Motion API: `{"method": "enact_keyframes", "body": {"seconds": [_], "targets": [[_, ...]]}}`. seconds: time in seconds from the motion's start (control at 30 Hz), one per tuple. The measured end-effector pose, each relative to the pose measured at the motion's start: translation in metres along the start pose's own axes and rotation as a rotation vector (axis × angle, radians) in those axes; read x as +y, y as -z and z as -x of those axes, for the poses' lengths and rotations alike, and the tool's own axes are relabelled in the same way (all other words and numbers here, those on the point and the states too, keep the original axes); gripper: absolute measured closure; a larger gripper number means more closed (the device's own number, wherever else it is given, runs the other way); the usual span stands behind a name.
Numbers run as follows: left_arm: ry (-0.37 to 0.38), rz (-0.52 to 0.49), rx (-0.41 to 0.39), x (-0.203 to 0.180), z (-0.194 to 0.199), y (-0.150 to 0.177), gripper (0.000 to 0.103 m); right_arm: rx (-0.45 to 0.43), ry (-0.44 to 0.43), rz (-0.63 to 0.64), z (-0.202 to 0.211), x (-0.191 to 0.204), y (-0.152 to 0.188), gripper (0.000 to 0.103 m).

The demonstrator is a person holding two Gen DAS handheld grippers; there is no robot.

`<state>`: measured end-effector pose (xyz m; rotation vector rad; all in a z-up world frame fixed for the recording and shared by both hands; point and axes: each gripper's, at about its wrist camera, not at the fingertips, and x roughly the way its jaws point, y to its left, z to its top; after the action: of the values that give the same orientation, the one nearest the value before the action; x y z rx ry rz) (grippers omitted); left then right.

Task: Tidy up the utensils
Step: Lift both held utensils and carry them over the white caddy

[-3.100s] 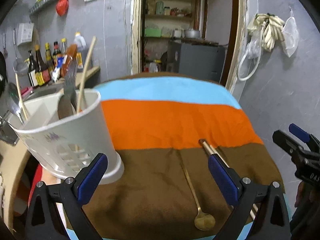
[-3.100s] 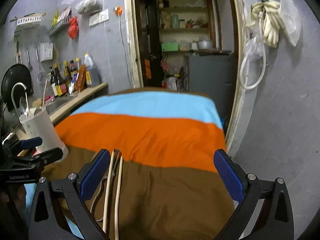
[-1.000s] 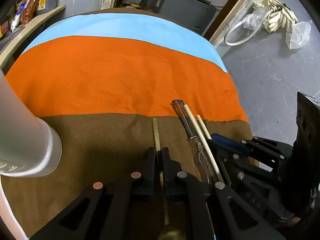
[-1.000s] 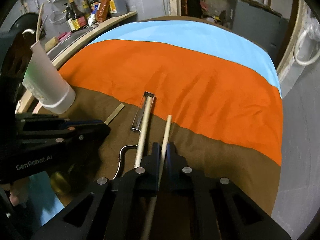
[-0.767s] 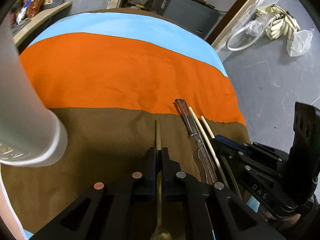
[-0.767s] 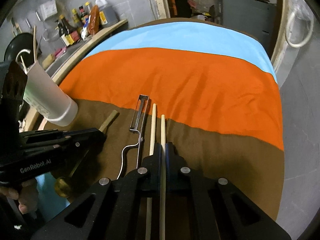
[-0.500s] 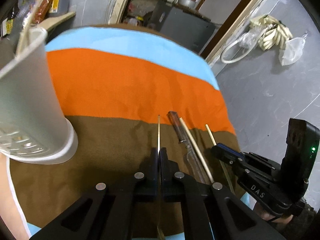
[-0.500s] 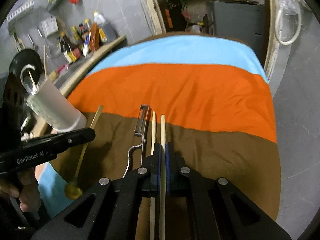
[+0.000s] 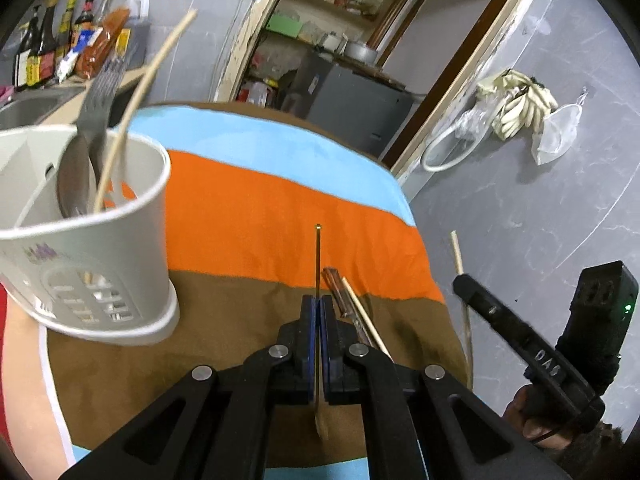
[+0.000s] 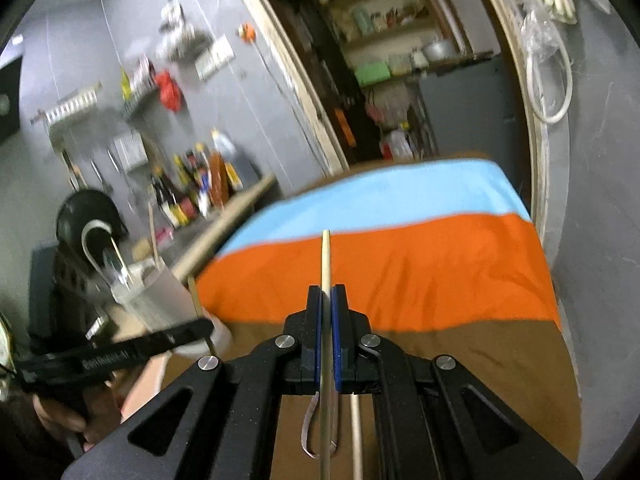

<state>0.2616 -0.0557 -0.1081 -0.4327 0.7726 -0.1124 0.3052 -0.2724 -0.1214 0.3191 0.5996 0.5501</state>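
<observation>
Desk (image 9: 248, 216): covered by a striped cloth (image 9: 280, 240), bands of light blue, orange and brown from far to near.

Room: grey walls; an open doorway (image 9: 340, 40) behind the desk with cluttered shelves and a grey cabinet (image 9: 352, 104); a side counter at left with bottles (image 9: 60, 40) and a sink edge. Pale gloves and a clear bag (image 9: 520, 104) hang on the right wall.

Utensil holder (image 9: 100, 264): white plastic, slotted near its base, standing on the brown band at the desk's left edge. Contents: 1 slotted spatula, 1 dark spoon-like bowl, 1 pale chopstick leaning out. Its left compartments are cut off by the frame; the right wrist view shows it blurred.

Left tool (image 9: 319, 308): jaws closed on a thin brass spoon (image 9: 318, 264), handle pointing forward and raised over the cloth, bowl end hanging below the jaws and partly hidden.

Right tool (image 10: 327, 300): jaws closed on 1 wooden chopstick (image 10: 326, 260), tip forward over the orange band.

Remaining on the cloth: a peeler (image 9: 340, 292) and a second chopstick (image 9: 360, 312) lying side by side on the brown band, just right of the left tool; lower parts hidden behind it. In the right wrist view, a wire loop and a pale stick below the jaws are blurred.

A hand (image 9: 536, 420) grips the right tool's handle; details dark.
</observation>
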Motion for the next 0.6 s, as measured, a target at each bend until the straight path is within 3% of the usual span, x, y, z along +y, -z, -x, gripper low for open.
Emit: {"method": "enact_keyframes", "body": {"seconds": [0.37, 0.6], "targets": [[0.031, -0.09, -0.086, -0.003, 0.043, -0.031, 0.1, -0.215, -0.047, -0.002, 0.024, 0.051, -0.027, 0.099], [0.027, -0.147, -0.144, 0.004, 0.09, -0.056, 0.1, -0.293, -0.044, 0.027, 0.025, 0.09, -0.045, 0.099]]}}
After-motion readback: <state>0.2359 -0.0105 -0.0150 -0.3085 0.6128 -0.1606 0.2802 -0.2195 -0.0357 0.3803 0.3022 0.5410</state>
